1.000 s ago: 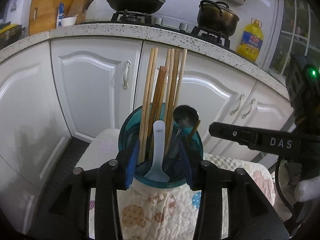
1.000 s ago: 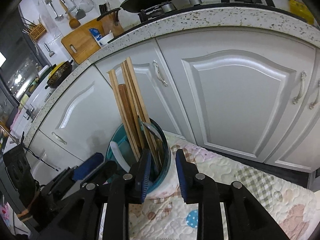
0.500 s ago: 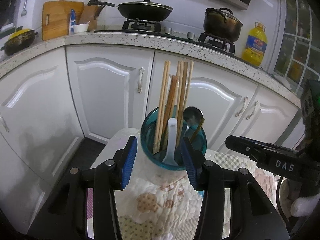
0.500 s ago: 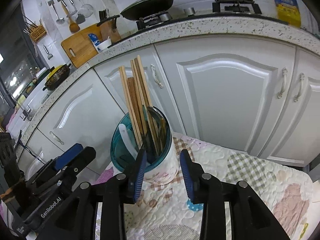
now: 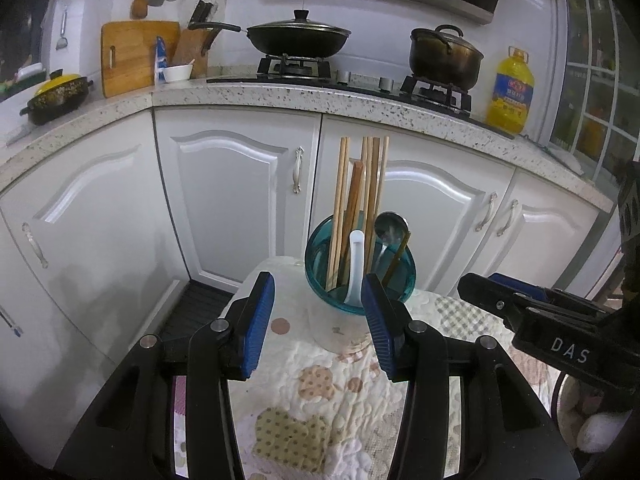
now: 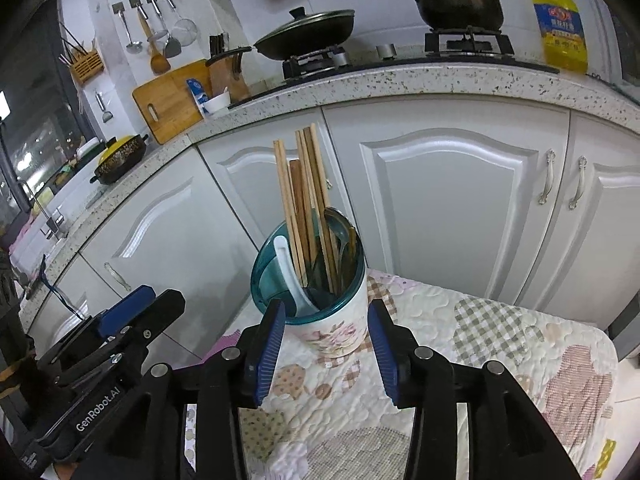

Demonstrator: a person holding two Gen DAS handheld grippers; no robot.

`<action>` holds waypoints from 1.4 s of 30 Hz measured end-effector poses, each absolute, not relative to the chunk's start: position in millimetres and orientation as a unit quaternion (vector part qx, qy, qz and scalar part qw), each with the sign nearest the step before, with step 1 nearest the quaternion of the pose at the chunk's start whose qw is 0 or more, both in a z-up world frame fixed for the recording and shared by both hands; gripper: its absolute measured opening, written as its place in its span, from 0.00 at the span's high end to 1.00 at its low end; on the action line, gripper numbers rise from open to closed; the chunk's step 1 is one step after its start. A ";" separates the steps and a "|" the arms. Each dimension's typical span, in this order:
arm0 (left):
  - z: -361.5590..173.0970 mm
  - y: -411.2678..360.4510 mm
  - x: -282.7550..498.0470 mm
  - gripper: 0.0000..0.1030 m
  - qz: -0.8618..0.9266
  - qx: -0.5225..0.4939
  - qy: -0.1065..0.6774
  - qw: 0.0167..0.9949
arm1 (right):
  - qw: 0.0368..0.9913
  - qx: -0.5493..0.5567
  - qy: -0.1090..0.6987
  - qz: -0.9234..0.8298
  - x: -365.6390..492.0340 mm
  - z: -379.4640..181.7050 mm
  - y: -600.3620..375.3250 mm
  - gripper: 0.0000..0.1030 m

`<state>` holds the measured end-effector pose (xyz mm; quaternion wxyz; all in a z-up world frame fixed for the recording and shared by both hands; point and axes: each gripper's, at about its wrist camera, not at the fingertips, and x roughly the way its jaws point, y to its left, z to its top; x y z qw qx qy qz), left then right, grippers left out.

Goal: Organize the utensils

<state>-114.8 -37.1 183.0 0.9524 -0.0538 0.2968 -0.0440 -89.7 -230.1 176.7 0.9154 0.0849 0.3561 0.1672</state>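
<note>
Standing upright on the quilted cloth [image 5: 320,400] covering the tabletop: utensil holder [image 6: 332,320], teal rim, floral white body. Sitting near the cloth's far edge, in front of the white cabinet doors [image 5: 236,200].

Rising from the holder: wooden chopsticks [image 5: 362,192], bunched and leaning slightly; white plastic spoon [image 5: 355,268], handle up, resting against the near inner wall; metal spoon [image 5: 390,226], bowl up, on the right side in the left wrist view.

Left gripper [image 5: 318,312]: jaws standing spread, pinching nothing, hovering over the cloth just short of the holder; blue pads clear of it.

Right gripper [image 6: 326,334]: jaws opening, pads flanking the holder's lower body in the right wrist view but pressing on nothing; holder lying beyond the tips, not between them.

Each gripper showing at the edge of the other's view, well apart from the holder.

Sitting on the counter behind: wok [image 5: 298,38], pot [image 5: 446,56], oil bottle [image 5: 510,92], cutting board [image 5: 134,54].
</note>
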 end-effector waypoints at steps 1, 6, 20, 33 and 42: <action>183.9 -36.8 -116.6 0.57 -0.044 -0.053 0.296 0.953 | 0.917 0.082 0.353 0.165 -92.3 178.1 -228.7 0.60; 189.8 -38.9 -126.8 0.57 -0.033 -0.035 0.289 0.956 | 0.923 0.074 0.343 0.157 -103.8 182.4 -223.6 0.57; 194.6 -35.3 -141.2 0.57 -0.002 -0.015 0.284 0.959 | 0.927 0.069 0.335 0.156 -119.0 188.2 -219.2 0.54; 195.5 -29.7 -141.7 0.57 0.008 -0.016 0.282 0.959 | 0.927 0.061 0.333 0.164 -123.5 190.6 -209.2 0.53; 197.1 -25.6 -142.0 0.57 0.007 -0.022 0.276 0.961 | 0.927 0.055 0.334 0.164 -123.6 189.9 -204.5 0.51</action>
